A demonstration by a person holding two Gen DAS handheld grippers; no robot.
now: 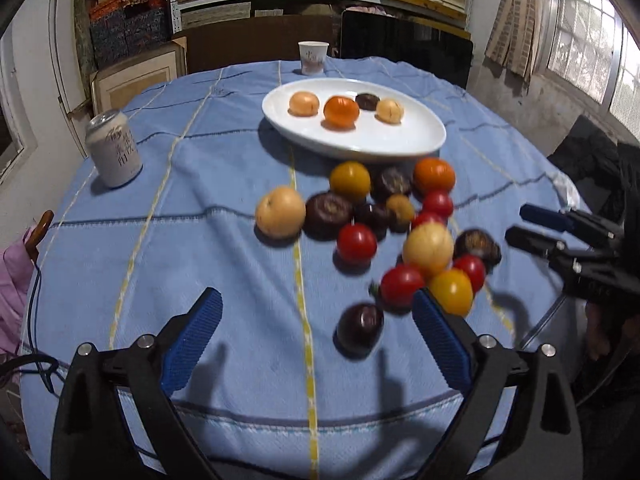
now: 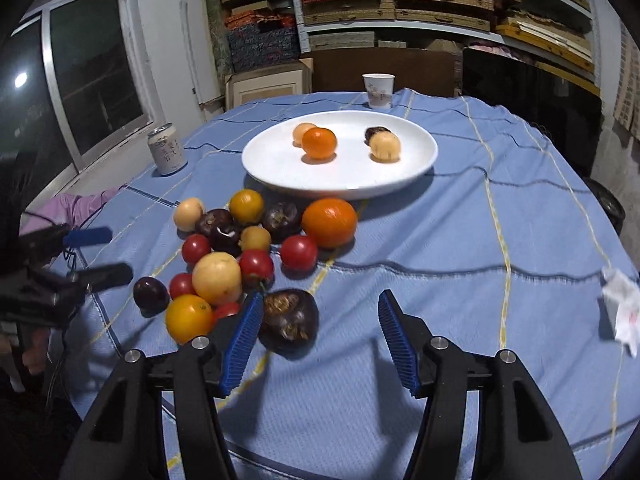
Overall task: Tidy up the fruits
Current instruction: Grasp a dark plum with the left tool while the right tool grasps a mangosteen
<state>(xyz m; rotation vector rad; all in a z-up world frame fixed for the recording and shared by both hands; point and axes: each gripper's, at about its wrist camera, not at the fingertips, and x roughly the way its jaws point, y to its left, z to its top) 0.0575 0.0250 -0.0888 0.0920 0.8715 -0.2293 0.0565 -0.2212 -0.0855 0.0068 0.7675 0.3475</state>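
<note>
A white plate (image 1: 360, 140) (image 2: 280, 164) at the far middle of the blue tablecloth holds several fruits: two pale ones, an orange (image 1: 341, 111) (image 2: 319, 143) and a dark one. In front of it lies a loose pile of tomatoes, oranges, pale fruits and dark mangosteens (image 1: 400, 224) (image 2: 240, 256). My left gripper (image 1: 316, 300) is open over the cloth, with a dark plum (image 1: 360, 326) lying on the table between its fingers, untouched. My right gripper (image 2: 320, 300) is open; a mangosteen (image 2: 288, 320) sits on the cloth just inside its left finger. Each gripper shows at the edge of the other view (image 1: 532, 224) (image 2: 104, 252).
A drink can (image 1: 114, 150) (image 2: 166, 150) stands at the left, a paper cup (image 1: 313, 57) (image 2: 378, 90) at the far edge. Crumpled paper (image 2: 620, 304) lies at the right edge. A pink umbrella (image 1: 12, 280) and a cable hang off the left side. Shelves of boxes stand behind.
</note>
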